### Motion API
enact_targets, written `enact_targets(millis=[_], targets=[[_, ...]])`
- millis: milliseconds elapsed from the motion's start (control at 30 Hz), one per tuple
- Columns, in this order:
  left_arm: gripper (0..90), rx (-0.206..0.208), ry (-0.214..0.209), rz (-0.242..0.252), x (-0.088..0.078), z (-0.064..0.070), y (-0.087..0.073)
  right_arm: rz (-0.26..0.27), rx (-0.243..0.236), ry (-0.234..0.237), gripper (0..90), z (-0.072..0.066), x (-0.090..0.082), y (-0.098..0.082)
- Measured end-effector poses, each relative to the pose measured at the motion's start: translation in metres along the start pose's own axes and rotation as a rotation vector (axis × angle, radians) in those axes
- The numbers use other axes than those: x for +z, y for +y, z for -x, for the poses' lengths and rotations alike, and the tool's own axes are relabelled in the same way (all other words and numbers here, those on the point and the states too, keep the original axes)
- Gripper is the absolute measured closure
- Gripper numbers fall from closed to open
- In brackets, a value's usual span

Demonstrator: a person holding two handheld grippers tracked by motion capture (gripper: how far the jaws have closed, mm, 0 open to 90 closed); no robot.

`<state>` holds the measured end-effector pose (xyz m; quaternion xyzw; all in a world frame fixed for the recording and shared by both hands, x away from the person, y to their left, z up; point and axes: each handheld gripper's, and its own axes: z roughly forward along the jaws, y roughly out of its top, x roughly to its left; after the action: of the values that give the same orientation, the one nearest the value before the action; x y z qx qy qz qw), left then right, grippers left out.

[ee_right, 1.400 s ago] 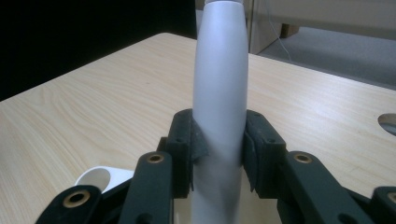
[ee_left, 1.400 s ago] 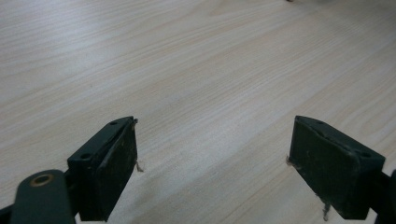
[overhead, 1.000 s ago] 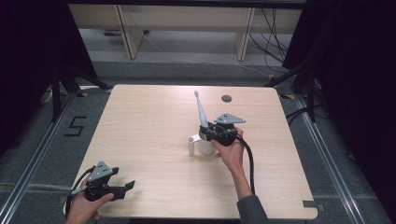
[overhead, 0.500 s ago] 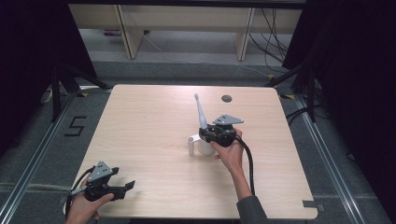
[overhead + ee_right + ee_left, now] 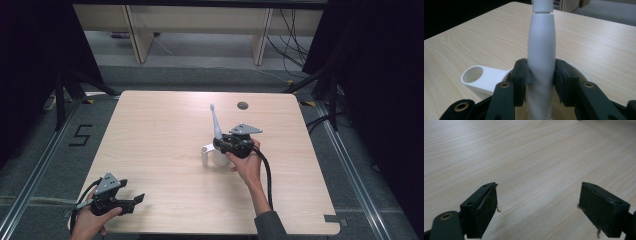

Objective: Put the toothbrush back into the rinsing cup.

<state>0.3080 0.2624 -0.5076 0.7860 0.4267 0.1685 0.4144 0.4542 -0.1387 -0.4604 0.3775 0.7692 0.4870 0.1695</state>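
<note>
White plastic electric toothbrush (image 5: 216, 125), one item, with matching white holder (image 5: 206, 154).

High view. Toothbrush stands upright in the holder, right of the middle of the pale wood table (image 5: 160, 130), brush head pointing to the far edge. Right gripper (image 5: 218, 145) is at its lower handle, hand coming in from the near side. Left gripper (image 5: 135, 200) rests at the near left corner, well apart from the toothbrush, with nothing between its jaws. A small dark round disc (image 5: 242, 105) lies near the far edge.

Left gripper view. Left gripper (image 5: 537, 205) has its jaws spread wide over bare table (image 5: 524, 150).

Right gripper view. Right gripper (image 5: 541, 82) has both pads set against the toothbrush (image 5: 541, 50) handle, one on each side, pinching it just above the holder (image 5: 477, 77), whose open side ring juts to the left. Table (image 5: 586, 37) lies beyond.

Handling notes, by judgement. Rigid, smooth and glossy, so likely slippery; tall and narrow, hence easily tipped. Probably moderate in weight, mostly low in the handle. Best taken at the thick lower handle, as now. The thin neck looks the most fragile part. The holder seems light and may lift with it.
</note>
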Motion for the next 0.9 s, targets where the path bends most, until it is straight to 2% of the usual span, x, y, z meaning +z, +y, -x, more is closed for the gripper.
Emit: enact_targets(millis=[33,100,133,167,200,300,367,433,467,500,533,567,633,767,867,900], targets=[[14.8,-0.009,-0.001,0.008,0.0,0.001,0.0,0.009,-0.019,-0.019,62.0,0.001,-0.001,0.0],[14.8,0.005,0.006,-0.004,0.0,-0.001,0.0,0.022,-0.003,-0.005,58.0,0.0,-0.002,0.001],[14.8,-0.009,0.0,0.008,0.001,0.0,0.0,0.023,0.004,0.004,56.3,0.0,-0.003,0.002],[14.8,0.005,0.001,-0.005,0.0,-0.001,0.0,0.029,-0.013,-0.017,54.8,0.001,-0.004,0.002],[14.8,0.001,0.001,-0.002,0.0,0.0,0.0,0.022,-0.007,-0.011,53.5,0.0,-0.006,0.003],[14.8,0.001,0.001,-0.002,0.0,0.0,0.0,0.056,-0.004,0.001,48.5,-0.001,-0.008,0.005],[14.8,0.001,0.001,-0.002,0.0,0.0,0.0,0.052,0.021,0.005,47.8,-0.004,-0.011,0.006],[14.8,0.0,0.001,-0.002,0.0,0.0,0.0,0.07,-0.013,-0.007,47.4,-0.003,-0.014,0.008],[14.8,0.001,0.0,-0.003,0.0,0.0,0.0,0.062,0.018,0.002,47.2,-0.004,-0.015,0.009],[14.8,-0.001,0.0,-0.004,0.0,0.0,0.0,0.05,0.024,-0.006,46.9,-0.005,-0.016,0.009],[14.8,-0.004,0.001,-0.002,0.0,0.0,0.0,0.063,-0.015,0.009,46.6,-0.002,-0.016,0.01],[14.8,0.001,0.0,-0.003,0.0,0.0,0.0,0.066,0.007,-0.005,46.3,-0.003,-0.017,0.01],[14.8,0.0,0.001,-0.001,0.0,0.0,0.0,0.053,0.025,0.002,45.8,-0.004,-0.018,0.01],[14.8,0.001,0.001,-0.002,0.0,0.0,0.0,0.06,0.001,-0.011,44.5,-0.001,-0.021,0.011],[14.8,0.0,0.002,-0.002,0.0,0.0,0.0,0.065,0.018,-0.01,43.1,-0.003,-0.023,0.011],[14.8,0.001,0.002,-0.002,0.0,-0.001,0.0,0.069,-0.001,-0.006,42.3,-0.003,-0.024,0.012]])
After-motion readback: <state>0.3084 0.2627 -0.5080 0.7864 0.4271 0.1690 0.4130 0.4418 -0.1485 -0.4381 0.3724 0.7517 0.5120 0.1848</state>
